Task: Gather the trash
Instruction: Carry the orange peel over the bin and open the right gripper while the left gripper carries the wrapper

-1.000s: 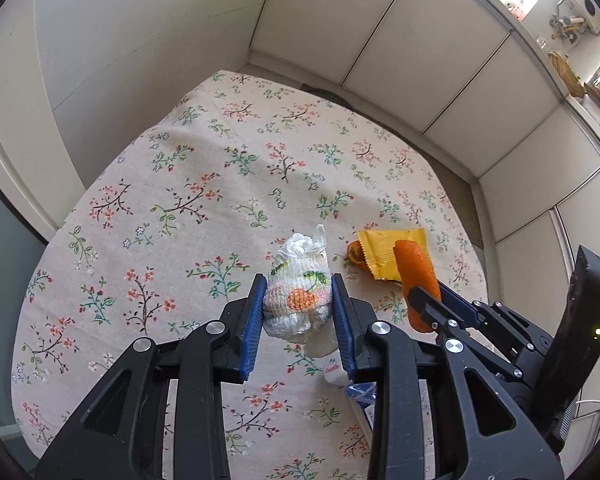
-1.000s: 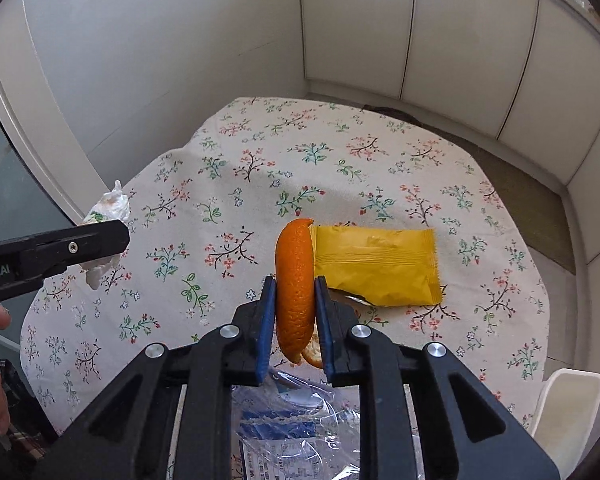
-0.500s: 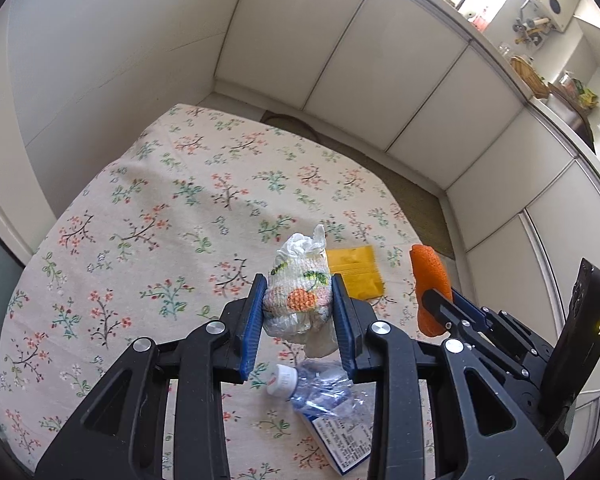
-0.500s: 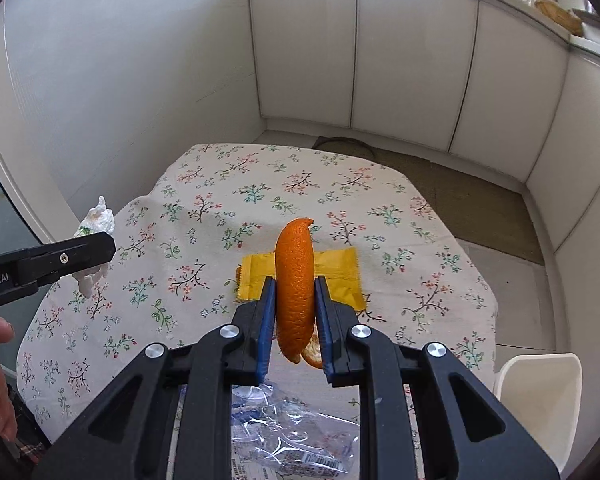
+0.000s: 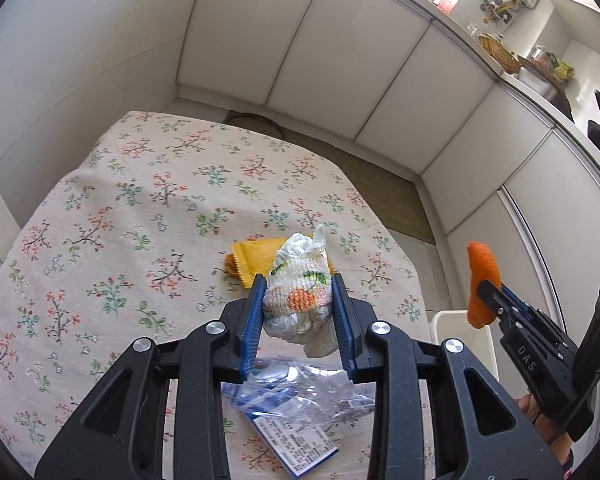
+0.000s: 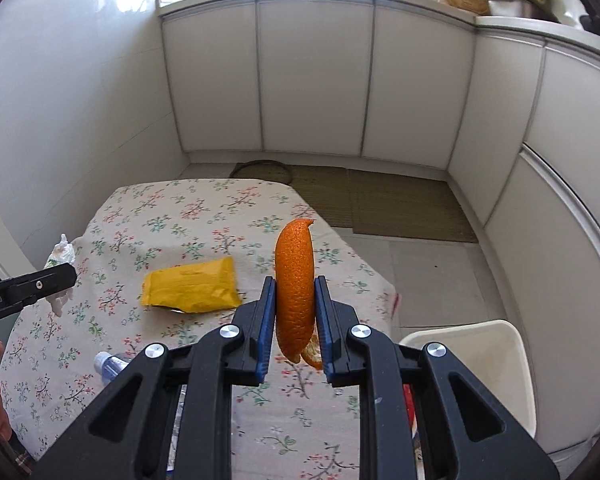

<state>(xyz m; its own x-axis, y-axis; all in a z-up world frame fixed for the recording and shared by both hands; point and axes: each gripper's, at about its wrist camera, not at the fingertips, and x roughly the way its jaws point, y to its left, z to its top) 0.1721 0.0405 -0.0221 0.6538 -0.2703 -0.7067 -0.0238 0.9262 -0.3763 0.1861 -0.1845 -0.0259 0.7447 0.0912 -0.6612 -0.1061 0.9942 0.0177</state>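
Left hand-held gripper: blue pads pinching a crumpled printed plastic bag (orange fruit print), held clear above the counter. Bag's twisted top sticks up past the fingertips, loose tail hangs below them.

Right hand-held gripper: clamped on a strip of orange peel, peel upright between the pads, tip curling over the top, a second curl of peel poking out underneath. Also lifted off the counter, out toward its right edge.

Container: white bin on the floor just off the counter's right edge, below and right of the right gripper. What shows of its inside is bare white wall; rest hidden behind the gripper frame. In the left view the peel sits above the bin's rim.

On the counter (floral cloth): yellow snack packet lying flat, ahead of both grippers, a bit of peel at its left end in the left view. Crushed clear plastic bottle with blue-white label lies directly under the left gripper; its cap end shows near the right gripper's left arm.
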